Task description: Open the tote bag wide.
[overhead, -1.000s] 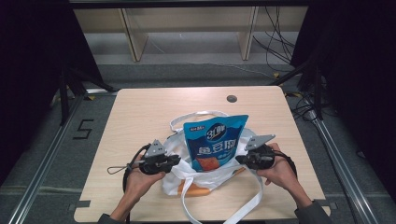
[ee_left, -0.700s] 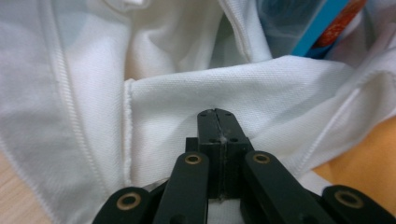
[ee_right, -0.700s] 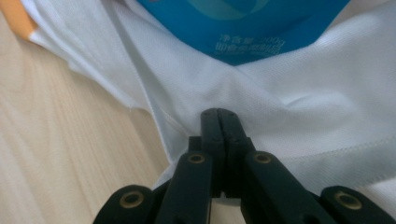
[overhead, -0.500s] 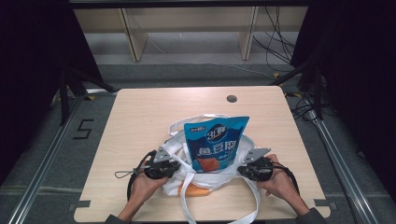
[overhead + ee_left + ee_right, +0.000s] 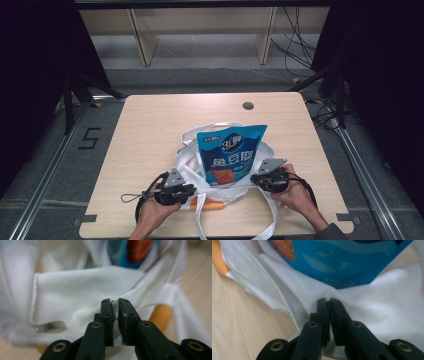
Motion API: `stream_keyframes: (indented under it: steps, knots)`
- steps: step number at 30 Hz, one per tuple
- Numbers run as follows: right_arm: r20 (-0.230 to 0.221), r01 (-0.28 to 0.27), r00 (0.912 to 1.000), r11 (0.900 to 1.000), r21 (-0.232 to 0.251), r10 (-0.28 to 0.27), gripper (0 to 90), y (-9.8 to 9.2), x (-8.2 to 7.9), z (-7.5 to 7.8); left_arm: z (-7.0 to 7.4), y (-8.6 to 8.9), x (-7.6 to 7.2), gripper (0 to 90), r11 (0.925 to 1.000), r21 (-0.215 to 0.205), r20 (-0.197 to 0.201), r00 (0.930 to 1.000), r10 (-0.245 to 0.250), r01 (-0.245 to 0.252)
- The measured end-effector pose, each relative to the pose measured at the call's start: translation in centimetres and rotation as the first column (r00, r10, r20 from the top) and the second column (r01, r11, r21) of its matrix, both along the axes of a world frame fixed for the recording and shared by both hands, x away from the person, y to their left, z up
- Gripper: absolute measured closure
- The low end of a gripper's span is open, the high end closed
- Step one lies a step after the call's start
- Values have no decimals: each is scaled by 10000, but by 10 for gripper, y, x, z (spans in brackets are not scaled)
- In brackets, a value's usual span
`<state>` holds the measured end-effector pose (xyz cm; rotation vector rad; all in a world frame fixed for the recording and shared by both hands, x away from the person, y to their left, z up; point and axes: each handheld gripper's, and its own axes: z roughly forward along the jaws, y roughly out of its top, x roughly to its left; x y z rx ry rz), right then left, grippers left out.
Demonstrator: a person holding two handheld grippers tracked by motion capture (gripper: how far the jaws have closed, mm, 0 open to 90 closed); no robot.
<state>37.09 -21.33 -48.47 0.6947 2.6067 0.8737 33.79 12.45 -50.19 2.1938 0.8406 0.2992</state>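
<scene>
A white cloth tote bag lies on the wooden table with a blue snack packet standing in its mouth. An orange thing peeks out under the bag's front. My left gripper pinches the bag's left rim; its jaws have just been closing, with the white cloth between the left gripper's pads. My right gripper holds the right rim, and the right gripper is shut on white cloth just below the packet.
The bag's long white straps trail over the table's front edge between the person's hands. A small dark round hole sits near the far edge. Bare wood lies beside the bag. Shelving and cables stand beyond the table.
Both hands have come down and nearer to the front edge, still holding the bag's rim. The bag and the blue packet have sunk lower onto the table.
</scene>
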Motion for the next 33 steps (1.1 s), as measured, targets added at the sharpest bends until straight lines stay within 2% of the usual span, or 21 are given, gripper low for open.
stream_keyframes:
  steps: [1, 2, 5, 6, 7, 8, 10, 12, 13, 15, 16, 17, 18, 19, 20, 21, 23, 26, 29, 31, 33]
  knots:
    - [-51, 78, 10000, 10000, 22, -78, 866, 0, 0, -1, -5, -1, 3, 828, 9998, -130, -253, 9996, 154, -157]
    - [-34, 124, 9999, 9999, 30, -124, 867, 0, 1, -3, -4, -1, 5, 833, 9997, -184, -325, 9994, 137, -143]
    - [-294, 205, 9994, 9997, 119, -201, 868, 0, 3, -7, -6, 0, 7, 845, 9998, -112, -198, 9997, 149, -151]
    - [-347, 183, 9992, 9997, 151, -178, 869, 1, 5, -8, -6, 1, 9, 851, 9999, 76, -38, 10000, 73, -73]
    - [-539, 310, 9981, 9992, 248, -296, 869, 1, 5, -8, -7, 0, 10, 852, 9996, -6, -17, 9996, 265, -265]
    - [-454, 292, 9986, 9993, 229, -282, 869, 2, 6, -8, -7, -1, 11, 852, 9991, 288, 187, 9994, 295, -300]
    - [-207, 334, 9992, 9994, 80, -333, 869, 3, 8, -9, -7, -1, 16, 854, 9984, 469, 363, 9989, 297, -314]
    - [-317, 408, 9987, 9991, 96, -405, 869, 4, 9, -9, -7, 0, 24, 854, 9975, 570, 524, 9979, 383, -413]
    - [-330, 457, 9984, 9989, 130, -452, 870, 5, 10, -9, -7, 0, 28, 858, 9960, 687, 481, 9974, 542, -575]
    - [-394, 452, 9982, 9988, 198, -443, 870, 6, 14, -9, -8, -1, 41, 891, 9919, 1114, 704, 9961, 526, -603]
    - [-453, 558, 9975, 9980, 290, -544, 872, 7, 16, -9, -8, 0, 46, 890, 9922, 1110, 719, 9962, 483, -561]
    - [-453, 571, 9974, 9979, 304, -557, 873, 7, 18, -9, -8, 3, 57, 891, 9944, 879, 696, 9962, 525, -585]
    - [-424, 629, 9972, 9975, 327, -615, 876, 7, 20, -9, -10, 3, 63, 891, 9950, 521, 490, 9953, 831, -856]
    - [-565, 734, 9958, 9967, 348, -713, 877, 8, 21, -9, -10, 4, 68, 891, 9956, 454, 476, 9957, 794, -816]
    - [-430, 695, 9968, 9970, 350, -680, 877, 7, 24, -9, -9, 4, 75, 891, 9959, 566, 537, 9963, 670, -701]
    - [-384, 771, 9964, 9964, 356, -757, 878, 8, 26, -10, -10, 3, 80, 891, 9955, 343, 342, 9956, 867, -879]
    - [-333, 860, 9958, 9956, 358, -849, 878, 8, 30, -10, -10, 2, 88, 891, 9958, 309, 398, 9956, 850, -862]
    - [-321, 997, 9946, 9946, 284, -988, 878, 8, 35, -10, -10, 3, 91, 891, 9962, 304, 364, 9961, 805, -816]
    - [-430, 1104, 9932, 9921, 593, -1079, 837, 5, 36, -6, -10, 3, 91, 890, 9962, 317, 425, 9959, 801, -815]
    - [-325, 1010, 9946, 9916, 804, -987, 776, 1, 35, 5, -10, 2, 91, 889, 9960, 439, 543, 9957, 752, -776]
    - [-58, 623, 9981, 9872, 1465, -621, 775, -5, 33, 24, -10, 3, 91, 889, 9966, 323, 412, 9963, 748, -761]
